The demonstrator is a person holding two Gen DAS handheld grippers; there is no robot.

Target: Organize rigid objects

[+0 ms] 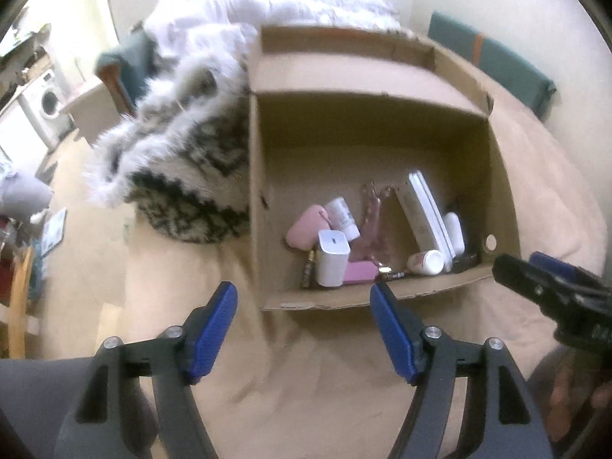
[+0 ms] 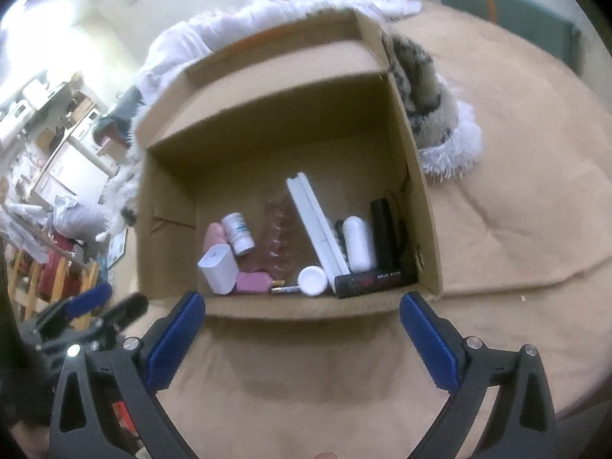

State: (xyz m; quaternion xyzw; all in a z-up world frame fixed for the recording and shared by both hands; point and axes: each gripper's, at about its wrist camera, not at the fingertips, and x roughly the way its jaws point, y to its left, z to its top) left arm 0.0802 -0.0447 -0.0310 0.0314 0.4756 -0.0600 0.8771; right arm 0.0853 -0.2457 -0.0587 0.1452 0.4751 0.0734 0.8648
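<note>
Both grippers hang empty over the tan bedsheet [image 2: 516, 229]: the left gripper [image 1: 304, 298] with jaws partly spread, the right gripper [image 2: 302, 308] spread wide, nothing between the pads. At twelve o'clock of each sits the cardboard box [image 2: 172, 206], already holding a white charger block [image 1: 332, 262], pink eraser [image 1: 359, 272], pill bottle [image 2: 239, 232], white slim box [image 2: 317, 225], black box [image 2: 376, 281] and batteries. No loose item shows on the sheet, so the sorting looks nearly or fully done.
</note>
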